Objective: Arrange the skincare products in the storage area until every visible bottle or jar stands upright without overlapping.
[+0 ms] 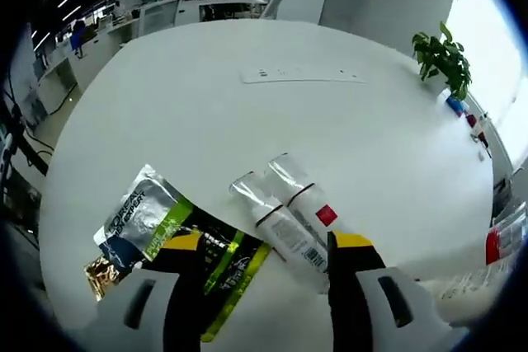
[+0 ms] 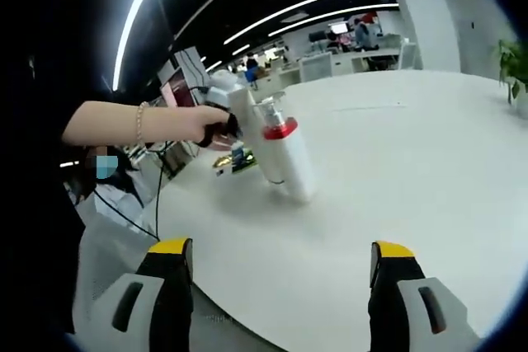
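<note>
Left gripper view: foil sachets [image 1: 144, 224] on white table [image 1: 206, 113], then two clear bottles [image 1: 285, 220] lying side by side between left gripper [image 1: 268, 255] jaws, spread, gripping nothing. Right gripper view: white bottle w/ red collar [image 2: 283, 154] upright; right gripper [image 2: 280, 263] released.

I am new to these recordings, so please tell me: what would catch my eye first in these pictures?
In the left gripper view, two clear bottles lie side by side on the white table, beside shiny sachets. In the right gripper view, a white bottle with a red collar stands upright near a person's hand.
</note>
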Available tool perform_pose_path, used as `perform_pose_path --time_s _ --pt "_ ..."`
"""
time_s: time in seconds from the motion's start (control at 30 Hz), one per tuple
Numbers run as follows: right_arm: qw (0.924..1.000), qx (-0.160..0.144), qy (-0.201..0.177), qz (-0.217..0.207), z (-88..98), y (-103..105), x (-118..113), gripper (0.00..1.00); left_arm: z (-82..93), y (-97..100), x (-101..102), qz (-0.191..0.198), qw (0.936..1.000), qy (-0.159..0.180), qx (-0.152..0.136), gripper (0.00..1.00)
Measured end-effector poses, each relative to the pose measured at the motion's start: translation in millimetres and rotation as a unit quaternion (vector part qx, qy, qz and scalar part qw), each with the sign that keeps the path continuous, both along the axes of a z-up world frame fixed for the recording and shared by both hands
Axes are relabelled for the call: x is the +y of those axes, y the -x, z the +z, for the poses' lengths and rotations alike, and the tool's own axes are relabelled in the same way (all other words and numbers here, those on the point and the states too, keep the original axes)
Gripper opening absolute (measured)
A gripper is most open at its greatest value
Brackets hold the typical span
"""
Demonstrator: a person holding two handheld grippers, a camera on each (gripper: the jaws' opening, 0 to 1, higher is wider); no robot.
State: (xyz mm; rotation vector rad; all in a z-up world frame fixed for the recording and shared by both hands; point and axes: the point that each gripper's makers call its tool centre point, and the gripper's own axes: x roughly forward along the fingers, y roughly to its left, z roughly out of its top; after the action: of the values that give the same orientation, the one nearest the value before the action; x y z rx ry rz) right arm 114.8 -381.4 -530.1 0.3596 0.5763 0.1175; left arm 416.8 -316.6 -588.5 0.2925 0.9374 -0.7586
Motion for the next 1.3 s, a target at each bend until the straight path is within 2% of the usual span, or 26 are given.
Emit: perform_pose_path --time_s 0.13,0.3,0.43,0.53,0.6,0.67,0.7,0.73,0.8,0.9,1.0,1.07,1.1,1.17,1.23,1.3 --pt "1.0 0.0 -0.003 -0.004 -0.9 0.0 -1.5 0.92 -7.4 -2.3 5.7 -0.021 0.9994 -0.024 -0.009 0.49" --pt "1.0 0.002 -0.004 -0.001 -2.1 -0.6 -1.3 0.92 -6.8 -0.4 7.0 -0.049 0.9982 -0.03 -0.019 0.46" --pt "1.0 0.002 -0.004 -0.001 -2.5 -0.7 -0.9 0.92 -7.8 1.5 2.8 -0.082 0.9958 -0.03 -0.028 0.36" --pt "1.0 0.001 -0.005 -0.002 -2.2 -0.6 -1.2 0.92 -10.2 1.8 0.3 -0.086 0.9957 -0.028 -0.021 0.31" --pt "1.0 0.0 -0.005 -0.003 -2.2 -0.4 -1.5 0.92 -19.5 4.7 5.7 -0.1 0.9934 -0.054 -0.015 0.27" --pt "1.0 0.0 -0.005 -0.004 -2.0 -0.4 -1.8 0.92 -30.5 5.5 8.4 -0.104 0.9927 -0.061 -0.011 0.25" --pt "1.0 0.0 -0.005 -0.004 -1.8 -0.3 -1.8 0.91 -21.6 4.0 5.1 -0.093 0.9947 -0.039 -0.02 0.23" --pt "1.0 0.0 -0.004 -0.004 -1.7 -0.3 -1.7 0.91 -20.8 3.7 8.9 -0.087 0.9952 -0.043 -0.015 0.16" --pt "1.0 -0.001 -0.003 -0.004 -2.0 -0.6 -1.9 0.91 -18.3 8.8 9.4 -0.082 0.996 -0.035 -0.008 0.17" --pt "1.0 0.001 -0.003 0.0 -2.5 -1.0 -0.5 0.91 -16.7 2.1 7.8 -0.059 0.9982 -0.01 0.005 0.16" --pt "1.0 0.002 0.0 0.004 -2.9 -1.1 0.6 0.91 -15.6 -8.6 8.3 -0.054 0.9985 0.003 0.006 0.16" --pt "1.0 0.003 0.0 0.007 -2.8 -1.5 2.0 0.91 -9.9 -1.0 4.5 -0.046 0.9987 0.02 0.01 0.16" --pt "1.0 0.003 0.001 0.008 -2.6 -1.6 2.3 0.91 0.2 7.4 7.1 -0.041 0.9987 0.028 0.009 0.16" --pt "1.0 0.001 0.001 0.009 -1.3 -1.7 2.1 0.91 8.6 11.8 6.2 -0.039 0.9982 0.045 0.008 0.16" --pt "0.9999 -0.005 0.005 0.008 4.0 -2.9 1.7 0.91 13.0 6.5 6.4 -0.037 0.9978 0.055 -0.001 0.16" --pt "0.9998 -0.018 -0.002 0.005 12.0 -6.5 3.1 0.9 28.4 3.7 8.0 -0.042 0.9958 0.078 -0.024 0.16"
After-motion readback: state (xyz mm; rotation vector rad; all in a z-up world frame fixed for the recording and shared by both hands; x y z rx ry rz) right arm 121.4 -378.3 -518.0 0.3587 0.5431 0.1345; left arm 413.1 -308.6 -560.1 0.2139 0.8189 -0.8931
